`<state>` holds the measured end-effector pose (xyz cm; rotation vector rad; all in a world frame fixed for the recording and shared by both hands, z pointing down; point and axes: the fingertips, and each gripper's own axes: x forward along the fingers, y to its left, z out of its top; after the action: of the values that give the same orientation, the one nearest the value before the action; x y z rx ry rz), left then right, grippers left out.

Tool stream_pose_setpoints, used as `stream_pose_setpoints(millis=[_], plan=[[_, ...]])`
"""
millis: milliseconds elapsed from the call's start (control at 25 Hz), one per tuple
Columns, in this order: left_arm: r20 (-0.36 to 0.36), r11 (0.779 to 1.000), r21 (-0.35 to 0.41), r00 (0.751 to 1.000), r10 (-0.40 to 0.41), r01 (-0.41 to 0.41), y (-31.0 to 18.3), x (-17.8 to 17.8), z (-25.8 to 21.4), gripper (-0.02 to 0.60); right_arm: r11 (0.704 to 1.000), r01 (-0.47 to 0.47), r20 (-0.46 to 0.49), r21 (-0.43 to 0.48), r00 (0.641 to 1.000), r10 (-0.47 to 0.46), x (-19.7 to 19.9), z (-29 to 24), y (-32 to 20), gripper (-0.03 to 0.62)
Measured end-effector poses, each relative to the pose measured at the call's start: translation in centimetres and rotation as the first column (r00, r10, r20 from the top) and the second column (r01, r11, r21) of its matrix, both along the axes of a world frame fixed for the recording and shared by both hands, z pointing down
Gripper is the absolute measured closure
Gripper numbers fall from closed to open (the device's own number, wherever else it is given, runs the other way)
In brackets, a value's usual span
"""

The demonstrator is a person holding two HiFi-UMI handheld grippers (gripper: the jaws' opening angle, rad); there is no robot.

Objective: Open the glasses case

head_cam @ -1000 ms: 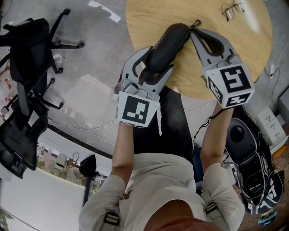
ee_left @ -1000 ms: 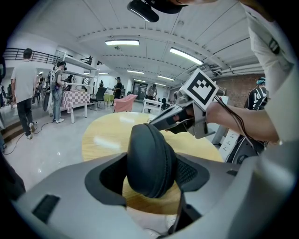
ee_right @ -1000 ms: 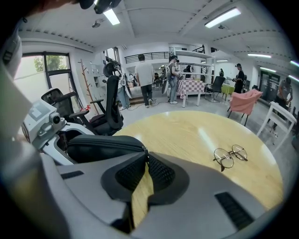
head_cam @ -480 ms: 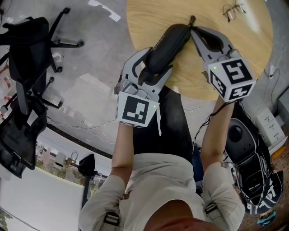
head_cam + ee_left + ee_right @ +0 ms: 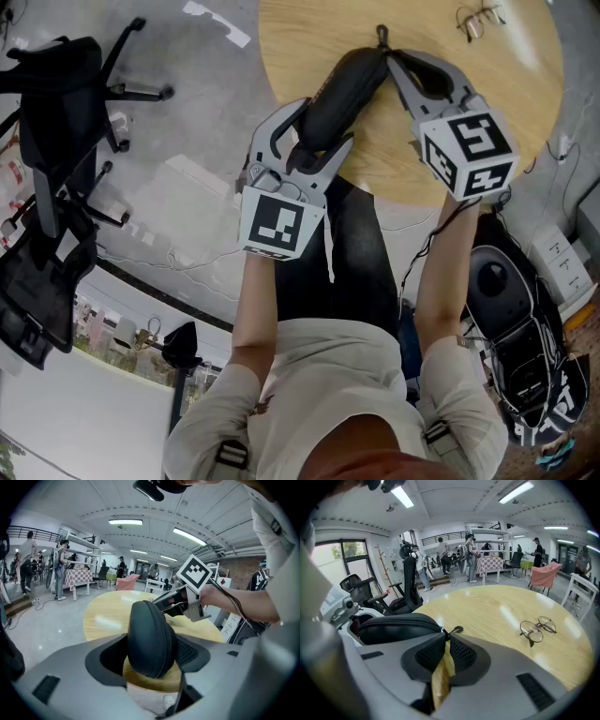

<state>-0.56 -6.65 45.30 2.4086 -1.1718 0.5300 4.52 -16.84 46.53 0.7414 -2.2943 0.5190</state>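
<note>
Black fabric glasses case (image 5: 339, 92), zip shut, held across the middle by the left tongs (image 5: 151, 654), whose wide-set jaws clamp its rounded shell from both sides. The far end of the case reaches the tips of the right tongs (image 5: 444, 640). These are nearly closed and pinch the zip pull (image 5: 457, 630) at their very tips; the jaws have just been easing slightly apart, with the pull between them. The case sits over the near rim of the round wooden table (image 5: 497, 604), and the left tongs hang partly off that rim. A pair of wire glasses (image 5: 538, 629) lies on the tabletop, well apart from the right tongs and to their outer side.

Likely faults, as judged from this position:
- The pull may slip free, because the hold is shallow and loosening.
- The zip may bind where it rounds the end of the case if it is drawn at an angle to the track.
- The smooth shell may twist or slide within the left jaws under that drag.
- If it were released, the case could drop past the table rim.
</note>
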Motion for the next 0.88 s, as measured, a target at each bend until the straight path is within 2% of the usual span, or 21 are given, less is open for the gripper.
stream_pose_setpoints(millis=[160,400,640,880], plan=[[-0.004,1.0,0.001,1.0,-0.011,0.011,0.0,0.0,0.0,0.275,0.999,-0.026,0.012,0.037,1.0,0.026,0.1,-0.4,0.0,0.542],[0.007,0.999,-0.01,0.999,-0.047,0.047,-0.8,-0.4,0.7,0.27,0.999,-0.016,0.071,0.048,0.997,0.013,0.1,-1.6,0.3,0.45],[0.021,0.999,-0.018,0.999,-0.043,0.043,0.7,0.1,0.8,0.258,0.991,-0.001,0.167,0.135,0.986,-0.022,-1.8,-5.5,2.5,0.448],[0.04,0.998,-0.034,0.998,-0.057,0.058,-0.7,0.3,1.3,0.238,0.979,0.061,0.136,0.195,0.987,-0.088,-4.3,-5.9,1.6,0.448]])
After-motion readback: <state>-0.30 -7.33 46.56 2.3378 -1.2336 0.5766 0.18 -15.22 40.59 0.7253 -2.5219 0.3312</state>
